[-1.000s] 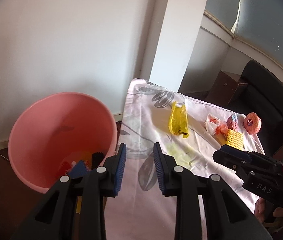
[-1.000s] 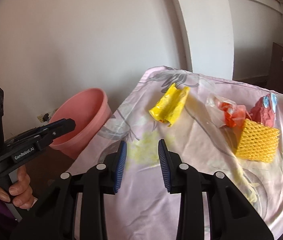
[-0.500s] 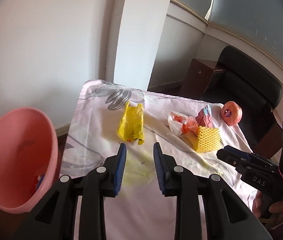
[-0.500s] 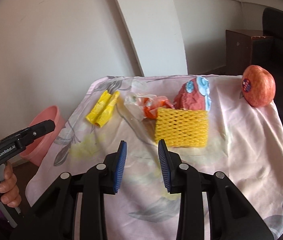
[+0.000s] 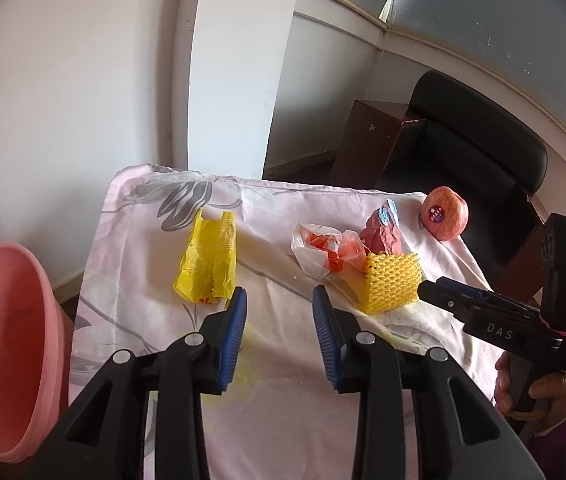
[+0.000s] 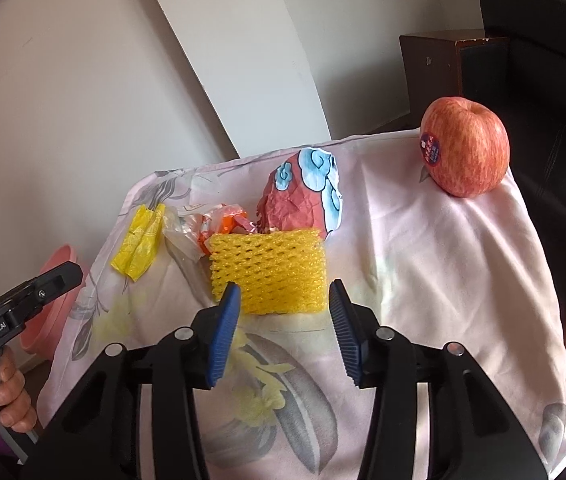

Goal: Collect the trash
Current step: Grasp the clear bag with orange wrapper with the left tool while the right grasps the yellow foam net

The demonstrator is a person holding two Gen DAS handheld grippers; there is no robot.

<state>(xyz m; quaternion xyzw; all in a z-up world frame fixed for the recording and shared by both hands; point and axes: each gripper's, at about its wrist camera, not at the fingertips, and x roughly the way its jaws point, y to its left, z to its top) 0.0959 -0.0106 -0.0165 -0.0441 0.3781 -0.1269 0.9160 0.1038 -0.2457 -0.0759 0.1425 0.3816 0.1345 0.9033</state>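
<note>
A table under a pink floral cloth carries the things. On it lie a yellow bag, a clear wrapper, a yellow foam net, red crumpled paper and an apple.

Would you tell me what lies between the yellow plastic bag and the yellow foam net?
A clear bag of orange scraps, shown in the left wrist view.

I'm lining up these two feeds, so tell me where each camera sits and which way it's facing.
Left wrist view: sits on the left gripper, looking down its open, empty fingers across the cloth-covered table toward the yellow bag; the pink bin is at its left, the right gripper and hand at its right.
Right wrist view: sits on the right gripper, jaws open just short of the yellow foam net; the left gripper and hand show at left.
Shared: table, bag, net, red wrapper, apple, bin.
</note>
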